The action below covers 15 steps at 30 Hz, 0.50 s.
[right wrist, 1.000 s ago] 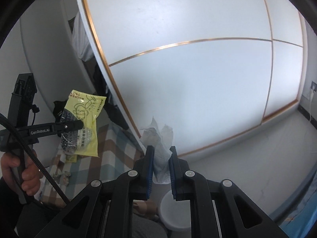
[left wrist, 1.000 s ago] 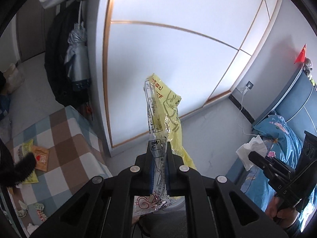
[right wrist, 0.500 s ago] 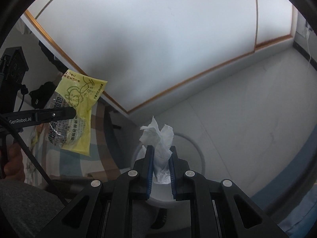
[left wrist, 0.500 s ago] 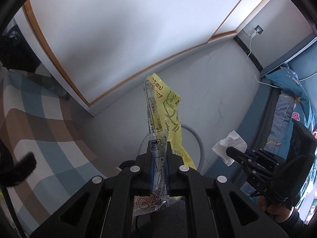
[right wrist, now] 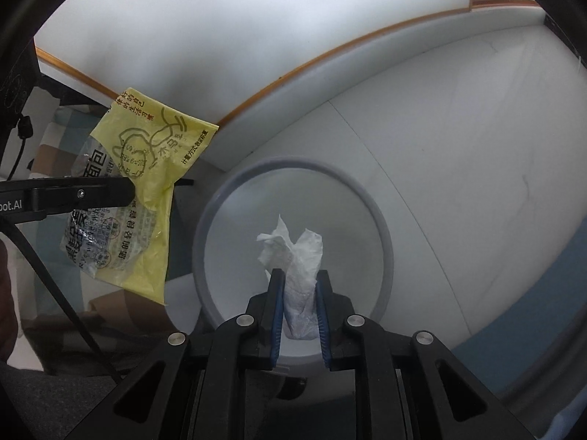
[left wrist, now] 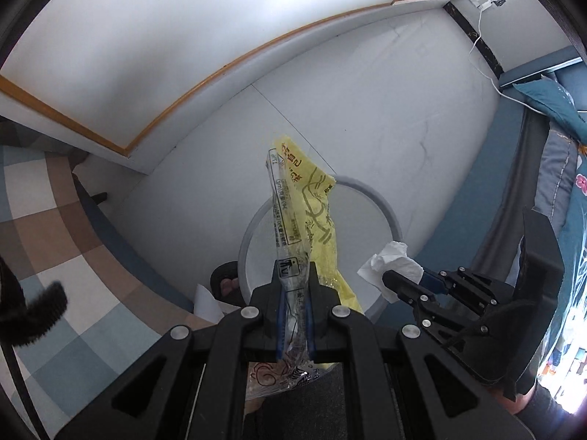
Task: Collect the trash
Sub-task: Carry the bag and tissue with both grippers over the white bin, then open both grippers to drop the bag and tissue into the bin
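Observation:
My left gripper (left wrist: 293,267) is shut on a yellow and clear plastic wrapper (left wrist: 315,198), which sticks up between the pads over the near rim of a round white trash bin (left wrist: 385,209) on the floor. From the right wrist view the same wrapper (right wrist: 146,168) hangs beside the bin, pinched by the left gripper (right wrist: 124,190). My right gripper (right wrist: 299,275) points down into the bin (right wrist: 385,238) with a crumpled white tissue (right wrist: 293,245) between its blue pads. Its jaws are opening, and the tissue still fills the gap. The tissue (left wrist: 392,260) also shows at the bin's right edge.
A checked blue, brown and white cloth (left wrist: 55,238) covers a surface at the left. A bed with blue bedding (left wrist: 565,183) stands at the right. White wardrobe doors with wood trim (left wrist: 183,36) run behind the bin. A sandalled foot (left wrist: 227,282) rests beside the bin.
Both grippers have dropped and tipped downward, so the bin has come into view beneath them. The right jaws stand slightly wider around the tissue. The left grip on the wrapper is unchanged.

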{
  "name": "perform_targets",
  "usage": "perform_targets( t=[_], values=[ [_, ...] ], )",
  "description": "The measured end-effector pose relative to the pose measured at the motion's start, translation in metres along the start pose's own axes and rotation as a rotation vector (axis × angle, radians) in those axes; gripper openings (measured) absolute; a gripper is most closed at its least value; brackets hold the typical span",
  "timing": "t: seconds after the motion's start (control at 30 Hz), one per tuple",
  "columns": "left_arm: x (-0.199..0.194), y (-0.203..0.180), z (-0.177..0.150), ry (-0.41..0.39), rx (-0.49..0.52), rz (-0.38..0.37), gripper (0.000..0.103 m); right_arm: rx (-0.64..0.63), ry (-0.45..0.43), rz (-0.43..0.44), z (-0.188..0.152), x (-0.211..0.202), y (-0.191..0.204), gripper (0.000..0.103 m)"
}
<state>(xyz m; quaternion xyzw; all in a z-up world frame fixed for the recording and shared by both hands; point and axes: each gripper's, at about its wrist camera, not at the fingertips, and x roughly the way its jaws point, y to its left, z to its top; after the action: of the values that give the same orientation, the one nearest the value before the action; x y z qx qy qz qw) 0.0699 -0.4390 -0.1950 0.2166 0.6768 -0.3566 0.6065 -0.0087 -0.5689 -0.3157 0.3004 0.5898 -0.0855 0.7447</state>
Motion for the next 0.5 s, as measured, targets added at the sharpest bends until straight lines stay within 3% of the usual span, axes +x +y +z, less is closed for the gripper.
perform_targets(
  t=[0.23,0.37,0.5],
  values=[
    [0.015,0.002,0.009,0.062,-0.004,-0.014,0.005,0.045,0.010,0.004,0.009,-0.001,-0.005,0.052],
    [0.021,0.001,0.014,0.075,0.005,-0.009,0.005,0.089,0.016,0.035,0.009,-0.009,-0.010,0.053],
    [0.028,0.001,0.014,0.100,0.009,-0.030,0.008,0.090,-0.018,0.008,0.006,-0.021,-0.014,0.056]
  ],
)
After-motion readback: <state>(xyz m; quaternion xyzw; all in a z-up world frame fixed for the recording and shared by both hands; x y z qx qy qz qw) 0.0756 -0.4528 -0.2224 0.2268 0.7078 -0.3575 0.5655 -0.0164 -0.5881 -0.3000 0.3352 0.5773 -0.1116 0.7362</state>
